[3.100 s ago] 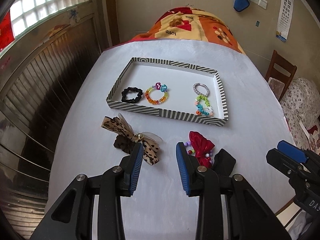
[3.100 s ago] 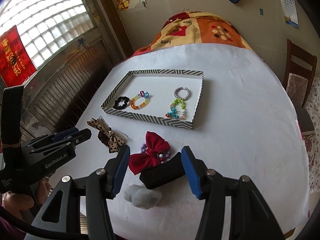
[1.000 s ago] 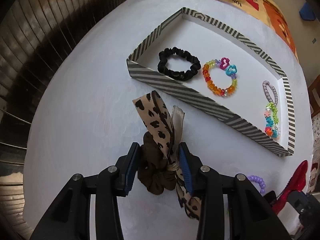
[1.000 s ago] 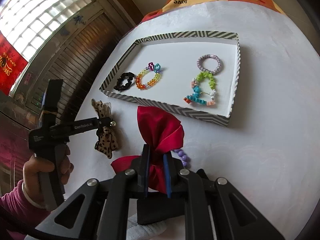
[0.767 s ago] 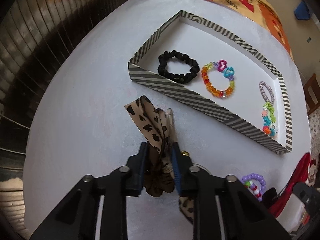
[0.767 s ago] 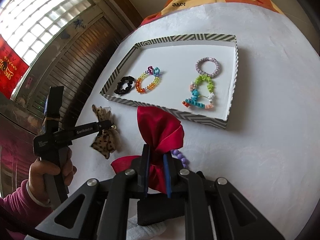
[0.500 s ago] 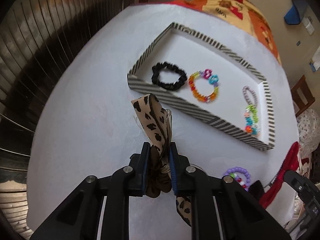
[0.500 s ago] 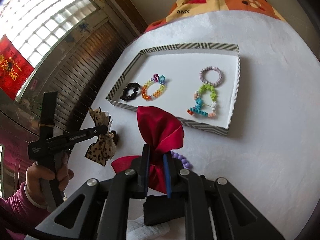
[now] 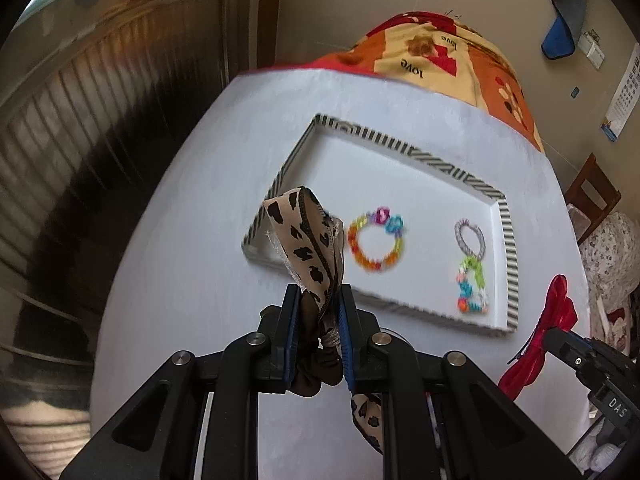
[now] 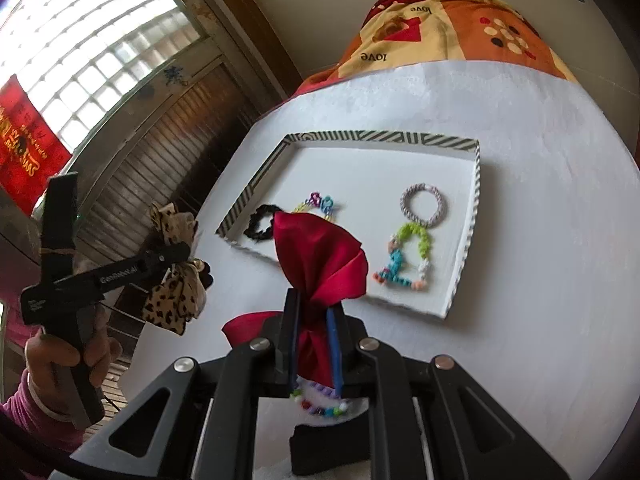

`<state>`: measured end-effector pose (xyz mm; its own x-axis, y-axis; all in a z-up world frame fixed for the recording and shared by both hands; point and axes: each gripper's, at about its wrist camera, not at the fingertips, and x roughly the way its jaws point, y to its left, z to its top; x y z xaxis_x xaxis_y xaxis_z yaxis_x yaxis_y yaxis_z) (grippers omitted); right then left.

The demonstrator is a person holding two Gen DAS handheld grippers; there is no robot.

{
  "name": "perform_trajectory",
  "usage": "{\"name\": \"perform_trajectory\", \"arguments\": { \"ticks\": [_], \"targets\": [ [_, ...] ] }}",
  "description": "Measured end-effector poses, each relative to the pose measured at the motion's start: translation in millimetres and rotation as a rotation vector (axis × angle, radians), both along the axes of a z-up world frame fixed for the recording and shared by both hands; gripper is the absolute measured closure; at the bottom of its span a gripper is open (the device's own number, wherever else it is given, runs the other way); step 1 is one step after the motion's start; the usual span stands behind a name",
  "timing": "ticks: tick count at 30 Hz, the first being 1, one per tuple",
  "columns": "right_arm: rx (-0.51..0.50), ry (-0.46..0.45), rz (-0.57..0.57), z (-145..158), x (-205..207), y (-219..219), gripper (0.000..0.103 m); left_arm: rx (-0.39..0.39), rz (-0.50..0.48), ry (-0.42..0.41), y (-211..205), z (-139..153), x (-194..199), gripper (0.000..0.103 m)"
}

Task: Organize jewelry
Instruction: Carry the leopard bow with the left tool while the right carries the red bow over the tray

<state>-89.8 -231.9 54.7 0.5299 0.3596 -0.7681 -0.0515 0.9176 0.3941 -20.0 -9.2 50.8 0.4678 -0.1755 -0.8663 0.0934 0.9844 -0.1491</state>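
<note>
Left wrist view: the left gripper [image 9: 318,334] has its blue pads clamped on the knot of the leopard bow [image 9: 308,240], with no gap left between pad and fabric. The bow is clear of the table [image 9: 180,280]; one loop stands up past the fingertips and a tail hangs below them. Straight ahead, past the fingertips, lies the striped tray [image 9: 508,240], its long side running across the view. The upright loop covers the tray's near left corner. Inside are a rainbow bracelet [image 9: 376,242], a grey ring [image 9: 470,238] and a bead chain [image 9: 472,284]. At the right edge the red bow [image 9: 540,332] shows in the other tool.

Right wrist view: the right gripper [image 10: 314,334] is pinched narrow on the middle of the red bow [image 10: 320,256], lifted, with a string of coloured beads [image 10: 320,400] hanging under the pads. The tray [image 10: 468,248] lies directly ahead, its near rim just beyond the bow. A black scrunchie [image 10: 260,226] sits in its left end. To the left, a hand [image 10: 68,356] holds the left gripper [image 10: 184,252] with the leopard bow [image 10: 176,296], level with the tray's left end.

As I judge it, each bow needs only a forward carry over the near rim; the left hand is nearer the left end, the right hand nearer the middle, and the free floor lies toward the far rim
</note>
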Motion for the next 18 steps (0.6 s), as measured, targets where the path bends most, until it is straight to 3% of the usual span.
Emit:
{"name": "perform_trajectory", "arguments": {
  "ticks": [18],
  "targets": [
    [-0.023,0.077,-0.037,-29.4,86.4,-16.7,0.09,0.12,-0.055,-0.024,-40.6,-16.6,113.4,0.095]
  ]
}}
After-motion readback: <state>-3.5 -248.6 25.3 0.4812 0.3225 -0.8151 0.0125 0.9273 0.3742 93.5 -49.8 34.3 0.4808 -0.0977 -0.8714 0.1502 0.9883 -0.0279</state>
